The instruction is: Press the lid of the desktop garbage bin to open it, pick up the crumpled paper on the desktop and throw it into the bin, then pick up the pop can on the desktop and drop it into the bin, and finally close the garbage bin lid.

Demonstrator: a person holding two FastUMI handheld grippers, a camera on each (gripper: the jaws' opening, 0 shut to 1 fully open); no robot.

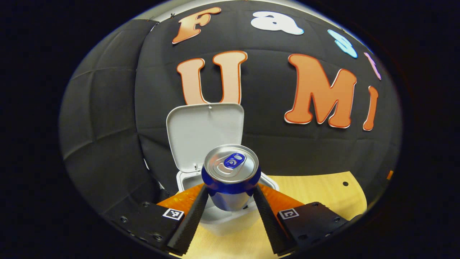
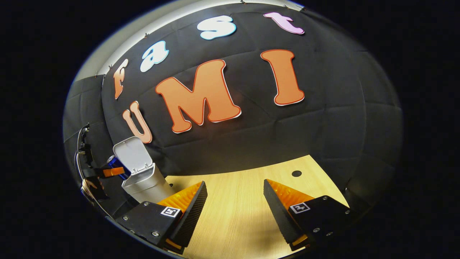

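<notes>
In the left gripper view my left gripper (image 1: 230, 192) is shut on a blue pop can (image 1: 231, 176) with a silver top, held upright in the air just in front of the white garbage bin (image 1: 187, 181). The bin's lid (image 1: 205, 135) stands open, tilted back against the wall. The can hides most of the bin's mouth. In the right gripper view my right gripper (image 2: 235, 192) stands open over the wooden desktop (image 2: 237, 216) with nothing between its fingers. Far left there, the bin (image 2: 145, 183) with its raised lid (image 2: 131, 154) shows, and the left gripper (image 2: 113, 172) holds the can (image 2: 115, 162) beside it.
The wooden desktop (image 1: 316, 190) extends to the right of the bin, with a small round hole (image 1: 345, 183) near the wall. The same hole (image 2: 296, 173) lies ahead of the right gripper. Black cloth walls close the booth behind and to the left.
</notes>
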